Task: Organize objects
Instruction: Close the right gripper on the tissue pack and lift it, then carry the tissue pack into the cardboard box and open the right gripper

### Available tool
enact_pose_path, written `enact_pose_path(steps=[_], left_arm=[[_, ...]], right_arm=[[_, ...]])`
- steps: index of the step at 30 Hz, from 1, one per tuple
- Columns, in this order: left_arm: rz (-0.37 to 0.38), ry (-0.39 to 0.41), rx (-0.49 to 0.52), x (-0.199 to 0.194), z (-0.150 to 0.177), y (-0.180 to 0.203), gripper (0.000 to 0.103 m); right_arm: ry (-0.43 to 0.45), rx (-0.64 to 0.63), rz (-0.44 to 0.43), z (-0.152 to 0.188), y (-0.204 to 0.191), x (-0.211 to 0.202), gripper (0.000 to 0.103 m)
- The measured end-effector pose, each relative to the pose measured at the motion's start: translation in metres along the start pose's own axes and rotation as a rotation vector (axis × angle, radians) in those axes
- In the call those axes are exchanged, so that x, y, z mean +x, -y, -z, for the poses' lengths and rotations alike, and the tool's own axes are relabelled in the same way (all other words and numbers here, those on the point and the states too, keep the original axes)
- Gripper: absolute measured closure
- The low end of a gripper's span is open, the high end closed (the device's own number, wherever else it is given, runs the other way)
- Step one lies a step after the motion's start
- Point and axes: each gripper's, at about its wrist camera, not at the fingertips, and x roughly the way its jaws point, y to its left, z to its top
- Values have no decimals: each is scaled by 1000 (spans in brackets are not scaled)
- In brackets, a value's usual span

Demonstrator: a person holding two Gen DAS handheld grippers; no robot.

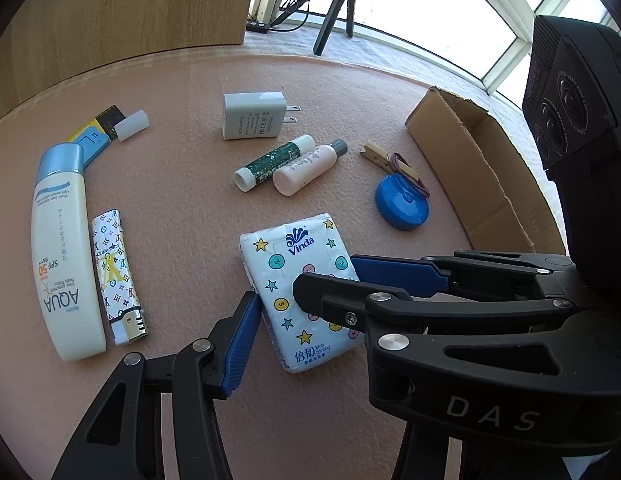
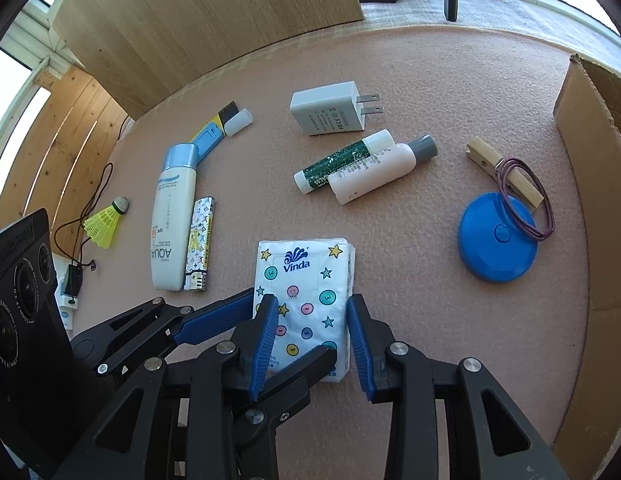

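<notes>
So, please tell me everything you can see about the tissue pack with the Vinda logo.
The tissue pack is a flat, soft-looking rectangular packet in glossy white plastic wrap, printed with a blue Vinda logo, yellow and teal stars, and round pastel button faces. It looks sealed and lies flat on the pink mat, logo end pointing away from the cameras. The right gripper straddles its near end, one blue pad along each long side, seemingly touching or nearly so. The left gripper, open, reaches in from the side, one finger crossing over the pack.
</notes>
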Motion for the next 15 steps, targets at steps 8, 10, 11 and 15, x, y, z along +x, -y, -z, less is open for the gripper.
enact_pose_path(steps=[8,10,11,15], left_arm=[[-19,52,39,-20,-6,25,52],[-20,69,66,-26,-10,38,52],[-18,77,79,-30,-12,46,52],[-3,109,142,-40,-20,81,52]], right_arm=[[79,1,20,6,4,-37,75],[107,7,24,8,7,-51,75],[121,10,28,9,9,-59,75],[182,31,43,15,22,-91,75]])
